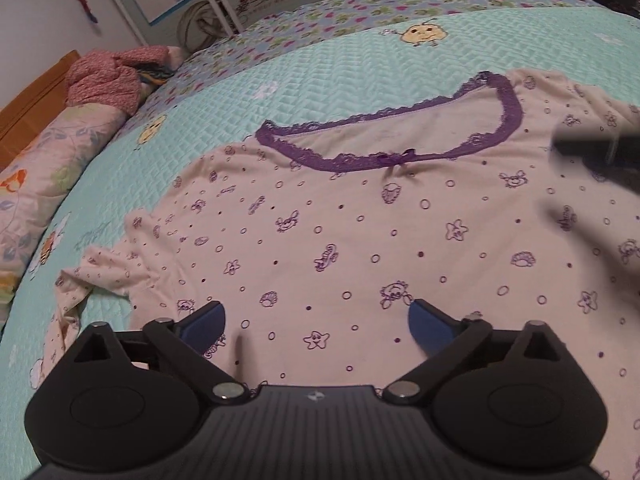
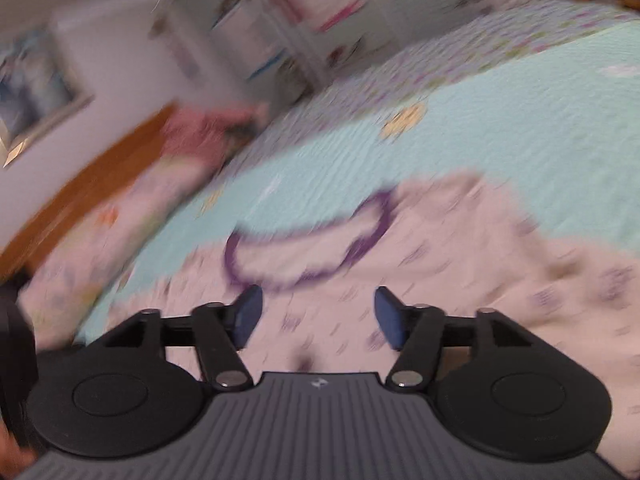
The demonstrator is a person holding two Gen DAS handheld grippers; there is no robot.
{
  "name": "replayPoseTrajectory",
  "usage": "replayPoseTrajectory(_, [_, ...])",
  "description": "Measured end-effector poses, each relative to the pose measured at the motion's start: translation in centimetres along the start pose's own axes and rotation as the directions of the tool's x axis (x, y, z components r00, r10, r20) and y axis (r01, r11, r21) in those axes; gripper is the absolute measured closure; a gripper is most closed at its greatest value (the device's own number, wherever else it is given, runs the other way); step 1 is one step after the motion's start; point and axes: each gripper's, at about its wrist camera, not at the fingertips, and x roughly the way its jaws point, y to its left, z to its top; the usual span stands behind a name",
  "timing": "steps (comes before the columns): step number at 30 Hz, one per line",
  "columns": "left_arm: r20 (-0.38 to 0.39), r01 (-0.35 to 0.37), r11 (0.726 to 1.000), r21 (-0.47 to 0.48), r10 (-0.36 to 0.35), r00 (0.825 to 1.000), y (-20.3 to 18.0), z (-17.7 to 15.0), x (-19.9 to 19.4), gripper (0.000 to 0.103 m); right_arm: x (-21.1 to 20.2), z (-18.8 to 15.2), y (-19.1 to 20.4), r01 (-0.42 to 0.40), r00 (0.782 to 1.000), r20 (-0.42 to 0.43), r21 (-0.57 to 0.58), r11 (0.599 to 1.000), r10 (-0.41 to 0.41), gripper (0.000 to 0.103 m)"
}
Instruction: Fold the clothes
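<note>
Two grippers hang over a cream nightshirt [image 1: 360,240] spread front-up on the bed. Nearest, the left gripper [image 1: 316,322] has its blue pads [image 1: 206,326] spread wide apart above the shirt's chest, nothing between them but the printed cloth below; whether the tips brush the fabric I cannot tell. The right gripper [image 2: 316,316] also stands with its pads apart and nothing clamped, over the same chest area, though its own view is badly smeared. From the left wrist view it shows only as a dark blur at the right edge, over the shirt's right shoulder.

The shirt is covered in small purple stars, crabs, shells and rings. Its left sleeve [image 1: 100,272] lies crumpled on the near left, off the side of the body. Farther on, the purple lace neckline [image 1: 508,108] lies open in a wide loop, with a small purple bow [image 1: 396,159] at the front centre.

Under it all is a mint quilted bedspread [image 1: 320,68] with yellow cartoon figures and a floral border. Far left, a flowered pillow [image 1: 36,184] and a bundled pink garment [image 1: 108,76] rest against the orange headboard [image 1: 32,96].
</note>
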Motion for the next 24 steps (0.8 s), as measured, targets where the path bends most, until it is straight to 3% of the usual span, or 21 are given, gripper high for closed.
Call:
replayPoseTrajectory(1, [-0.003, 0.001, 1.0, -0.005, -0.001, 1.0, 0.1, 0.0, 0.0, 0.0, 0.5, -0.2, 0.2, 0.029, 1.0, -0.007, -0.019, 0.999, -0.029, 0.056])
replayPoseTrajectory(2, [-0.005, 0.001, 1.0, -0.009, -0.001, 1.0, 0.1, 0.0, 0.0, 0.0, 0.3, 0.0, 0.3, 0.102, 0.995, 0.025, -0.033, 0.994, -0.101, 0.074])
replayPoseTrajectory(4, [-0.009, 0.001, 1.0, -0.017, -0.001, 1.0, 0.2, 0.0, 0.0, 0.0, -0.7, 0.2, 0.7, 0.299, 0.949, 0.119, -0.053, 0.953, -0.291, 0.075])
replayPoseTrajectory(5, [-0.008, 0.0, 1.0, -0.019, 0.0, 1.0, 0.2, 0.0, 0.0, 0.0, -1.1, 0.3, 0.8, 0.365, 0.923, 0.153, -0.05, 0.93, -0.354, 0.072])
replayPoseTrajectory(6, [-0.008, -0.003, 1.0, -0.021, 0.003, 1.0, 0.2, -0.1, 0.0, 0.0, -1.6, 0.5, 0.8, 0.369, 0.919, 0.169, -0.041, 0.928, -0.358, 0.071])
replayPoseTrajectory(8, [-0.009, -0.014, 1.0, -0.02, 0.013, 1.0, 0.0, 0.0, -0.1, 0.0, -2.2, 0.9, 0.8, 0.225, 0.963, 0.153, -0.016, 0.974, -0.22, 0.065])
replayPoseTrajectory(9, [-0.01, -0.02, 1.0, -0.019, 0.02, 1.0, -0.1, 0.0, -0.1, 0.0, -2.2, 1.0, 0.9, 0.131, 0.983, 0.127, -0.01, 0.991, -0.129, 0.055])
replayPoseTrajectory(11, [-0.013, -0.035, 0.999, -0.013, 0.035, 0.999, -0.4, 0.1, -0.1, 0.0, -0.7, 0.5, 0.8, 0.043, 0.998, 0.039, -0.009, 0.999, -0.042, 0.043])
replayPoseTrajectory(12, [-0.014, -0.042, 0.999, -0.011, 0.042, 0.999, -0.5, 0.1, -0.1, 0.0, 0.3, 0.2, 0.7, 0.022, 1.0, -0.006, -0.005, 1.0, -0.022, 0.046])
replayPoseTrajectory(13, [-0.016, -0.048, 0.999, -0.011, 0.048, 0.999, -0.6, 0.1, -0.2, 0.0, 0.9, -0.1, 0.5, 0.039, 0.999, -0.018, -0.008, 0.999, -0.039, 0.058])
replayPoseTrajectory(14, [-0.017, -0.053, 0.999, -0.011, 0.053, 0.998, -0.6, 0.1, -0.2, 0.0, 0.9, 0.0, 0.4, 0.114, 0.993, 0.014, -0.017, 0.993, -0.114, 0.089])
replayPoseTrajectory(15, [-0.018, -0.059, 0.998, -0.012, 0.059, 0.998, -0.7, 0.1, -0.2, 0.0, 0.5, 0.2, 0.2, 0.193, 0.98, 0.05, -0.016, 0.981, -0.192, 0.094])
replayPoseTrajectory(17, [-0.018, -0.072, 0.997, -0.011, 0.072, 0.997, -0.9, 0.1, -0.3, 0.0, -0.7, 0.5, -0.2, 0.32, 0.937, 0.145, 0.007, 0.947, -0.318, 0.087])
replayPoseTrajectory(18, [-0.015, -0.079, 0.997, -0.01, 0.079, 0.997, -1.0, 0.1, -0.3, 0.0, -1.2, 0.7, -0.4, 0.316, 0.935, 0.166, 0.02, 0.949, -0.315, 0.072])
replayPoseTrajectory(21, [-0.006, -0.089, 0.996, -0.018, 0.089, 0.996, -1.0, 0.0, -0.3, 0.0, -1.7, 0.7, -0.1, 0.118, 0.98, 0.159, 0.004, 0.993, -0.117, 0.039])
replayPoseTrajectory(23, [-0.007, -0.079, 0.996, -0.053, 0.078, 0.997, -0.7, -0.2, -0.3, 0.0, -0.4, 0.1, 0.8, 0.025, 0.997, 0.076, -0.05, 0.998, -0.021, 0.034])
replayPoseTrajectory(24, [-0.01, -0.07, 0.995, -0.076, 0.069, 0.998, -0.4, -0.3, -0.3, 0.0, 0.6, -0.3, 1.1, 0.051, 0.999, 0.022, -0.083, 0.995, -0.05, 0.034])
